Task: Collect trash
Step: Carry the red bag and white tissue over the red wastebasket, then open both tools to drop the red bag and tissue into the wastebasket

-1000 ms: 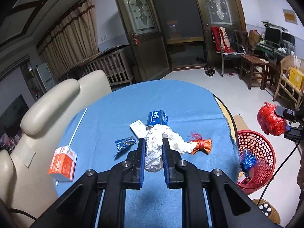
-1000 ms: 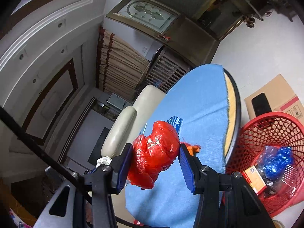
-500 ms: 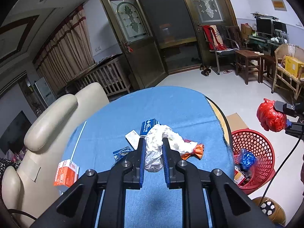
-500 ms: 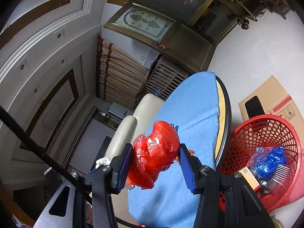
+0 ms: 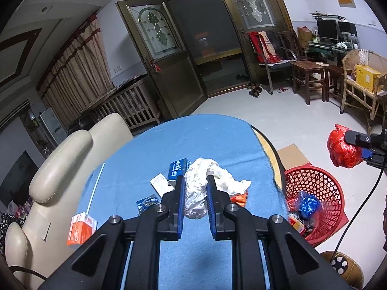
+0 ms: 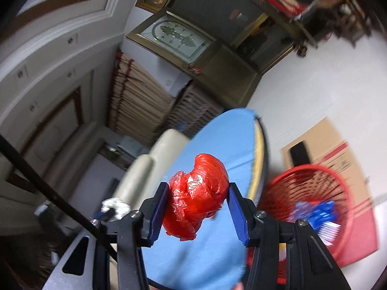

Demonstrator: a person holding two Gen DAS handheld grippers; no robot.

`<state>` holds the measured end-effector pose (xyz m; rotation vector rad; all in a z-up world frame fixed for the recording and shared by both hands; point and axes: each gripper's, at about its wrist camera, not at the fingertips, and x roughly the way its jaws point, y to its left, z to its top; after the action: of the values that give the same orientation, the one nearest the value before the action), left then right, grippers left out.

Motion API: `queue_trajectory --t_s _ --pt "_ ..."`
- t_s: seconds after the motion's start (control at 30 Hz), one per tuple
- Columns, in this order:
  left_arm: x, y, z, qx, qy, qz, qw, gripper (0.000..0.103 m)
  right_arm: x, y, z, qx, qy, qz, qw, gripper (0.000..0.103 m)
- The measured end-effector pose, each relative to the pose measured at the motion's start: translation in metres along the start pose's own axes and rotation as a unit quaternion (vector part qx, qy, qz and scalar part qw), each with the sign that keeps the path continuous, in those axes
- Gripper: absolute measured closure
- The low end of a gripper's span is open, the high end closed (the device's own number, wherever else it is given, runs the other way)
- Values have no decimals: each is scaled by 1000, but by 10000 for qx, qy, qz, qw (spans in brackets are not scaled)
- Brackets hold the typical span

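My left gripper (image 5: 195, 180) is shut on a crumpled white paper wad (image 5: 196, 198), whose loose tail trails to the right over the blue-clothed round table (image 5: 193, 140). On the cloth behind it lie a blue box (image 5: 177, 169), a white card (image 5: 159, 184), a blue wrapper (image 5: 146, 203) and an orange wrapper (image 5: 239, 198). My right gripper (image 6: 198, 186) is shut on a bunched red plastic bag (image 6: 198, 193), held in the air beside the table's edge. The same red bag (image 5: 342, 148) hangs above and beyond the red mesh basket (image 5: 314, 203), which holds blue plastic and other trash.
An orange-and-white carton (image 5: 81, 228) and a thin white stick (image 5: 96, 188) lie at the table's left. A cream chair (image 5: 63, 159) stands against that side. Flat cardboard (image 6: 338, 149) lies on the floor behind the basket (image 6: 312, 193). Wooden furniture lines the far right wall.
Both grippers have drifted sideways with their loads still held. The table's litter sits farther back in the left view, and the basket has swung nearer the centre of the blurred right view.
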<state>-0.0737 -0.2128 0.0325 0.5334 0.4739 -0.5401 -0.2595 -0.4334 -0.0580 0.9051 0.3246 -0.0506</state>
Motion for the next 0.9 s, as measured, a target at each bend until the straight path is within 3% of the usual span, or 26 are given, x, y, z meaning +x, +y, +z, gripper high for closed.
queue_trajectory --t_s 0.47,0.9 --pt "12 -36 16 69 88 -193 9998 85 -40 17 2 -702 -321 -817 9937 50" --pt "11 -78 29 324 55 -362 9988 85 -68 46 3 -1460 -544 -1632 9742 50"
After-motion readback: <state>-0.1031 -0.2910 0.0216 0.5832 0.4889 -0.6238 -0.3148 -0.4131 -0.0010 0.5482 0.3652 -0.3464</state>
